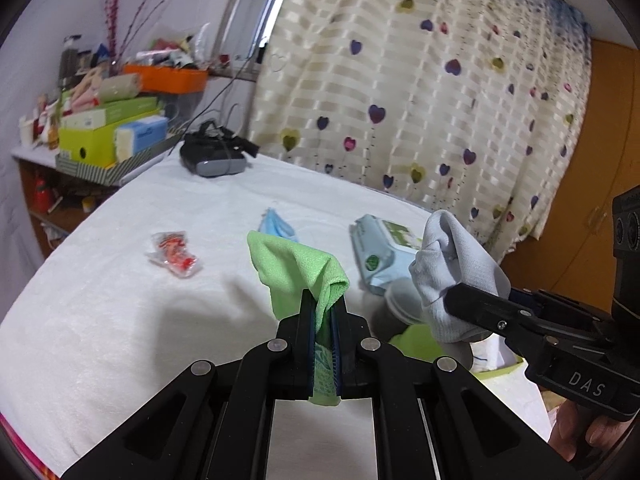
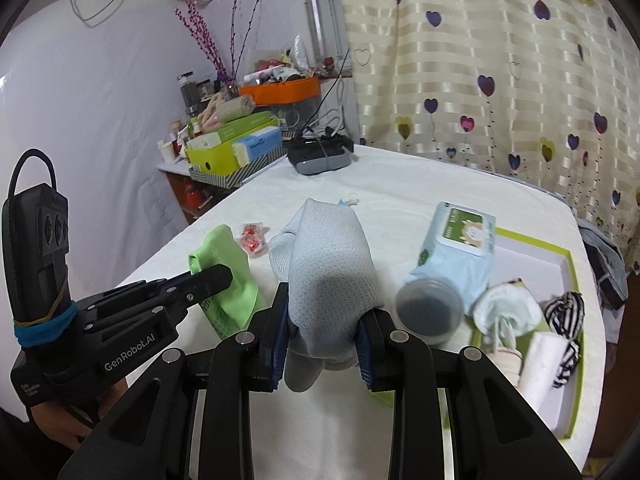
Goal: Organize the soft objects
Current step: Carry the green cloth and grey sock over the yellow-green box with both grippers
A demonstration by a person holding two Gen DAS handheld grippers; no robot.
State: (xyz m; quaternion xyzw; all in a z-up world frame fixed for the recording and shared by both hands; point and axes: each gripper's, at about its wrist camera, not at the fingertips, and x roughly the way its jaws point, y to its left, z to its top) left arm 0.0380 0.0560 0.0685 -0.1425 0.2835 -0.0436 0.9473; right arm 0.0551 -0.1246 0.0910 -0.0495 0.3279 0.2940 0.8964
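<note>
Left hand-held gripper [image 1: 323, 312]: clamped tight on a green microfibre cloth [image 1: 296, 270], lifted clear of the white-covered worktop [image 1: 120, 320]. Right hand-held gripper [image 2: 322, 334]: part-way closed around a bunched pale grey sock [image 2: 330, 256], also held in the air, just beside the cloth. On the worktop behind: a pack of wet wipes [image 2: 456, 252], a blue face mask [image 1: 276, 226], a small red-and-clear sachet [image 1: 174, 254], a round dark-lidded jar [image 2: 428, 308]. At the right edge, a green-rimmed tray [image 2: 560, 256] with a rolled white towel [image 2: 542, 364], striped fabric [image 2: 564, 312], a white cloth bundle [image 2: 506, 310].
</note>
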